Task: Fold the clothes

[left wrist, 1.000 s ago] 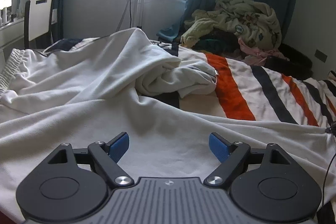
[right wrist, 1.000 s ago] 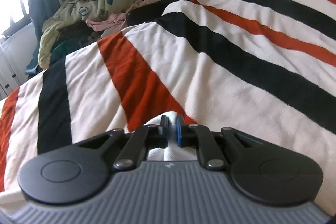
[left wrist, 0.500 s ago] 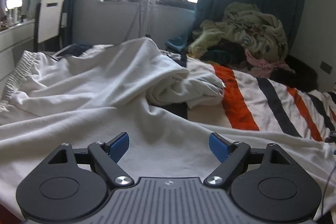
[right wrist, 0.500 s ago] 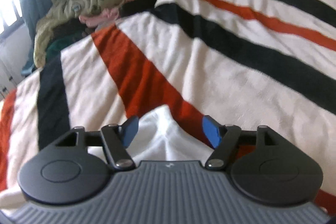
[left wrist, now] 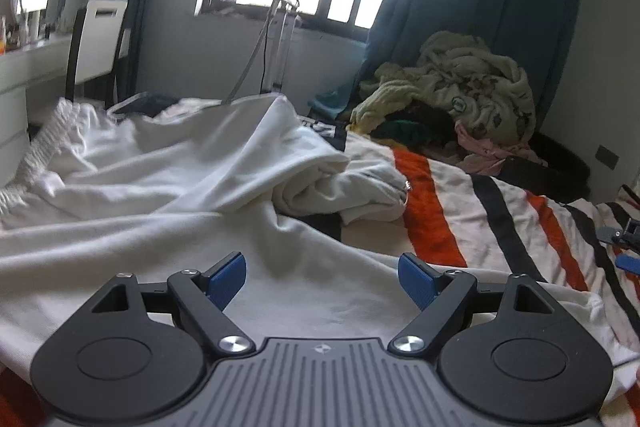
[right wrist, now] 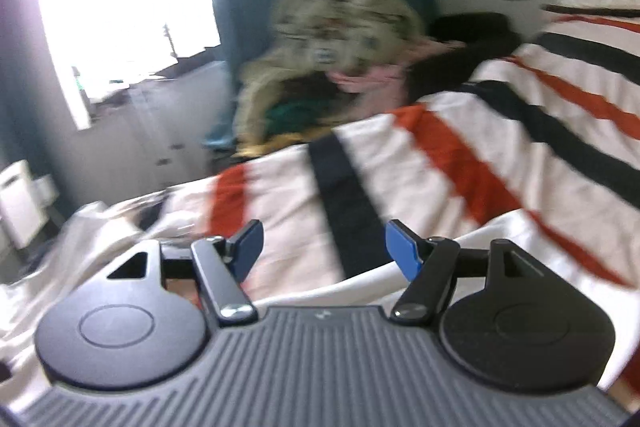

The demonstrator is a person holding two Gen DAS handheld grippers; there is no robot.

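Left gripper (left wrist: 321,277), through its own camera, hangs spread and empty over the white garment (left wrist: 160,195), which sprawls rumpled on the striped blanket (left wrist: 496,227), one part bunched into a lump near the middle. Judging by that, folding has barely begun; the next move calls for finding an edge and pinching it. No basket shows; a loose clothes pile (left wrist: 460,99) sits beyond the bed.

Right gripper (right wrist: 324,247), in its blurred view, is likewise spread and empty above the garment's edge, the blanket behind.
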